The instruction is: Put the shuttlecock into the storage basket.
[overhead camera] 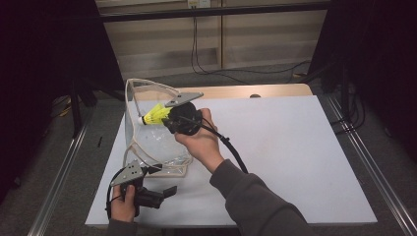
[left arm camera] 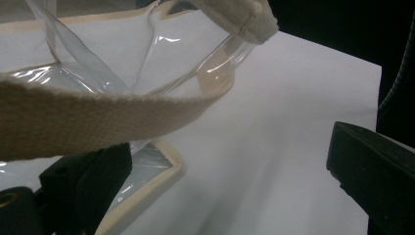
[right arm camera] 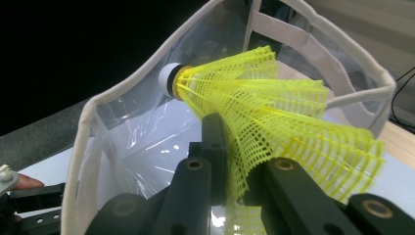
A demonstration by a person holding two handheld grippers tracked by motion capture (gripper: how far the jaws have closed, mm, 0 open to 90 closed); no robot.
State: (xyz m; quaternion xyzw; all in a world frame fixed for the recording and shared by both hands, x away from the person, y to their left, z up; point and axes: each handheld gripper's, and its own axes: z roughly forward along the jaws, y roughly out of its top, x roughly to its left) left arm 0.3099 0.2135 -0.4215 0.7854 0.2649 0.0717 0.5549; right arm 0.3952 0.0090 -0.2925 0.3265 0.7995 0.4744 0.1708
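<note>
Yellow plastic-mesh shuttlecock [right arm camera: 274, 117], featherlight, crushable skirt: right gripper [right arm camera: 235, 181] pinches that skirt, cork pointing 10 o'clock over the clear vinyl bag's [overhead camera: 147, 142] mouth. Left gripper [left arm camera: 230, 181] gapes, holding nothing. Better hold: near cork.

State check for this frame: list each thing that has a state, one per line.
Shuttlecock: clamped by its yellow skirt, cork end pointing into the bag mouth.
Bag: clear, standing on the table, mouth open, handles up.
Right tongs: shut on the shuttlecock.
Left tongs: open, low beside the bag's base, a strap crossing in front of them.
</note>
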